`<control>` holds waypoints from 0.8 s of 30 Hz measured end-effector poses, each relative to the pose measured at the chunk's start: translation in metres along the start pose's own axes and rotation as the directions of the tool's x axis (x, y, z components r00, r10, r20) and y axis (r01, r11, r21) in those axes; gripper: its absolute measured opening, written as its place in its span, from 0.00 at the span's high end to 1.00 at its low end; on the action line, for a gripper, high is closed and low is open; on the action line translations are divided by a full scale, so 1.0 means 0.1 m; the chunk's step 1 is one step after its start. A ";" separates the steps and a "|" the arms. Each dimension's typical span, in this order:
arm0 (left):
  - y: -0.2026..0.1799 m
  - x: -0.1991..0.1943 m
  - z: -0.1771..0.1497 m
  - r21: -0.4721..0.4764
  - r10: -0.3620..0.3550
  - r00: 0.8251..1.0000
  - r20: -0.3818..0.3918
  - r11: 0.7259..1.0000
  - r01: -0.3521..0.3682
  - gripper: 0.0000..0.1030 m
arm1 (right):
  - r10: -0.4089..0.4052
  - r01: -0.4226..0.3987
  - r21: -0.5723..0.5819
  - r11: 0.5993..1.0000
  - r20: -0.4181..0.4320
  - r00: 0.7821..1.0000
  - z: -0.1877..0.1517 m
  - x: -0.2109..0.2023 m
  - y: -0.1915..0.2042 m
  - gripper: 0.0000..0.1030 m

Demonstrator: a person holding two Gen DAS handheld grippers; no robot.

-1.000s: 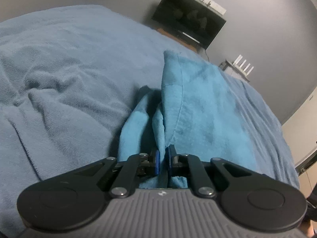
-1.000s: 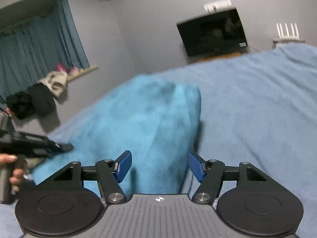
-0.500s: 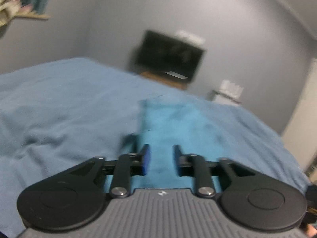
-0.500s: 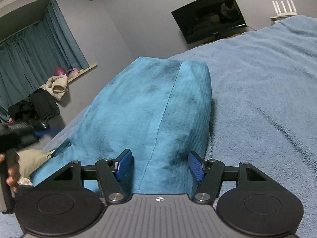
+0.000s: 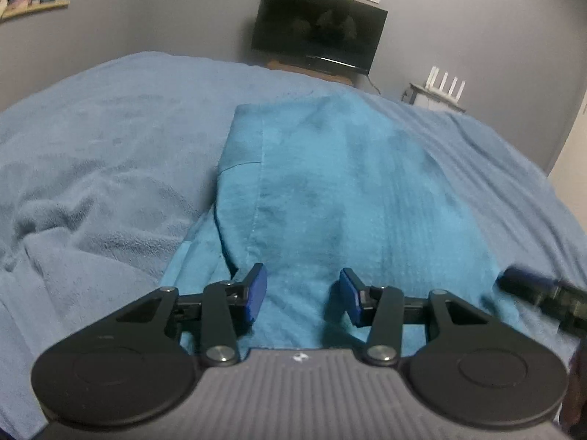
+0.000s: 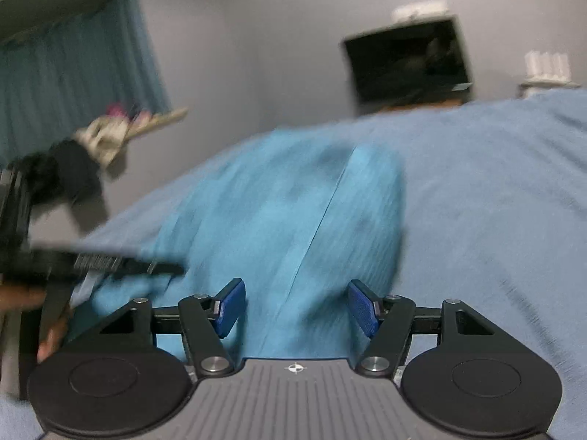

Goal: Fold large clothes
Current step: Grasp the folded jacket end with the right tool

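My left tongs (image 5: 298,295) are open wide and hold nothing. My right tongs (image 6: 292,306) are open wide too, with nothing between the blue pads. Both sit low over the near end of the teal cloth (image 5: 341,183).

The teal cloth lies on the bed blanket (image 5: 110,139), folded into a long strip that runs away from me toward the TV (image 5: 318,29). A seam runs down it near its left side. On that left side a loose layer sticks out from under the top one.

I think this cloth is soft and light. It will bend and sag when I lift it, and it will not break. It looks fuzzy, so I do not think it will slip out of the pads. The best place to grab is the near edge, one corner for each tongs, and I should pinch all the layers together so the loose one does not fall away.

The bed blanket is soft and bumpy to the left of the cloth, so I could grab it by mistake if I go too deep. The TV is on the wall far behind the cloth. A white router (image 5: 445,86) stands to the right of the TV. Curtains (image 6: 73,84) and a heap of clothes (image 6: 99,139) are far off to the left. Nothing lies on top of the cloth.
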State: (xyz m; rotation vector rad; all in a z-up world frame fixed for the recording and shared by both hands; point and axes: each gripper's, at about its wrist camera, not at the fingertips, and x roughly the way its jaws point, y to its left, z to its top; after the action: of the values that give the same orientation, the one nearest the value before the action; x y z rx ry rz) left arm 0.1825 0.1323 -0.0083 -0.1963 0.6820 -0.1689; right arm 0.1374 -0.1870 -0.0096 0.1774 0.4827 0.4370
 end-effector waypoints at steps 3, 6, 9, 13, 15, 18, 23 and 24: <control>0.02 0.03 -0.01 0.014 -0.002 1.000 -0.004 1.000 0.002 0.57 | -0.070 0.074 -0.052 0.996 0.077 0.995 0.17 -0.02 -0.03 0.26; 0.01 0.04 0.01 0.038 0.002 1.000 -0.004 0.999 -0.002 0.57 | -0.035 0.040 -0.111 0.993 0.042 0.998 0.25 0.20 -0.04 0.27; 0.02 0.05 -0.01 0.042 -0.007 1.000 -0.006 0.999 0.008 0.57 | -0.027 0.031 -0.177 0.984 0.024 0.999 0.27 0.48 -0.04 0.27; 0.04 0.11 0.00 0.052 -0.018 1.000 -0.013 0.998 0.019 0.57 | -0.036 0.043 -0.196 0.980 0.036 0.999 0.31 0.78 -0.10 0.22; 0.05 0.14 -0.01 0.059 -0.023 1.000 -0.019 0.998 0.024 0.57 | -0.048 0.055 -0.185 0.981 0.044 0.998 0.36 0.91 -0.14 0.20; 0.07 0.18 0.01 0.061 -0.032 0.999 -0.024 0.998 0.033 0.57 | -0.063 0.072 -0.166 0.983 0.055 0.996 0.47 1.10 -0.21 0.19; 0.12 0.23 0.04 0.057 -0.047 0.999 -0.028 0.997 0.049 0.57 | -0.081 0.090 -0.144 0.986 0.066 0.994 0.67 1.41 -0.34 0.17; 0.12 0.23 0.05 0.056 -0.050 0.998 -0.028 0.997 0.051 0.57 | -0.089 0.098 -0.134 0.986 0.069 0.994 0.72 1.47 -0.38 0.16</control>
State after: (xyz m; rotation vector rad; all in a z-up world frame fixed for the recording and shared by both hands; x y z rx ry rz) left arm 0.2043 0.1397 -0.0218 -0.1573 0.6981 -0.2392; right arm 0.3032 -0.1599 -0.0172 0.0355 0.3960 0.3702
